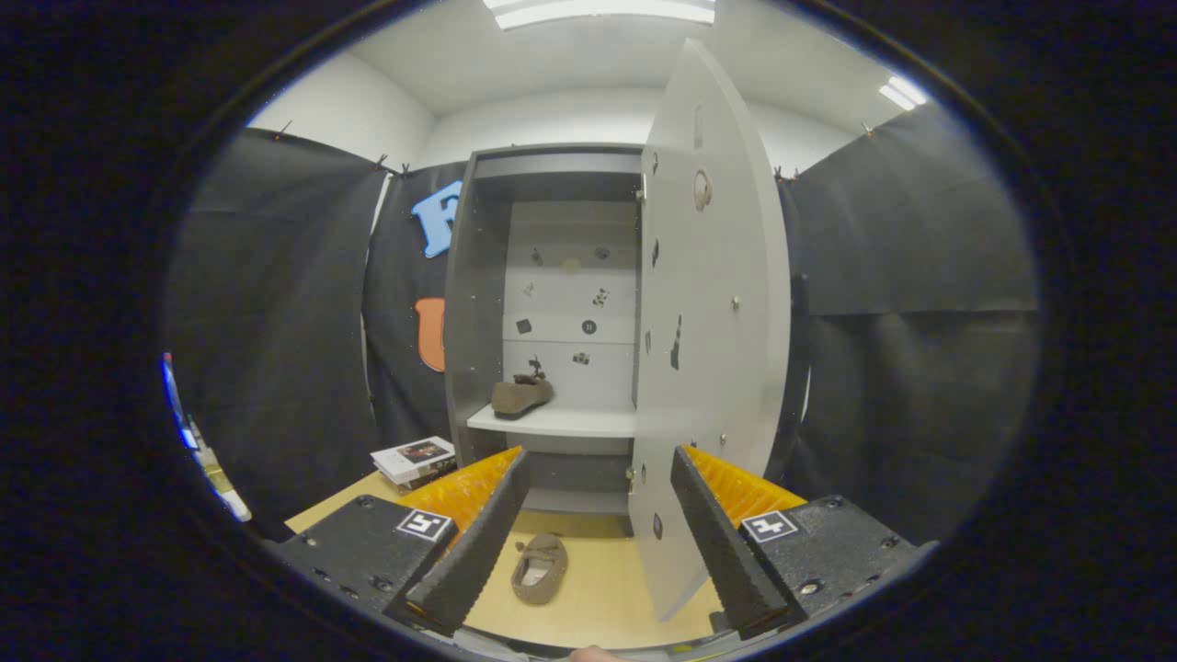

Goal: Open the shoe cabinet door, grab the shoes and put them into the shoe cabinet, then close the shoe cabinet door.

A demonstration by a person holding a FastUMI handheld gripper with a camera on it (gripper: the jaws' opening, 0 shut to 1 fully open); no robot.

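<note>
The grey shoe cabinet (478, 303) stands beyond my fingers with its door (708, 349) swung wide open to the right. One brown shoe (520, 396) rests on the cabinet's white shelf (570, 422), at its left end. A second brown shoe (540, 569) lies on the wooden floor in front of the cabinet, below and between my fingers, opening up. My gripper (599, 464) is open, held above the floor with nothing between its fingers. The lower edge of the open door hangs just inside the right finger (713, 533).
A small stack of books (416, 460) lies on the floor left of the cabinet, just beyond the left finger. Black cloth walls close the booth on both sides. The wooden floor (607, 598) stretches in front of the cabinet.
</note>
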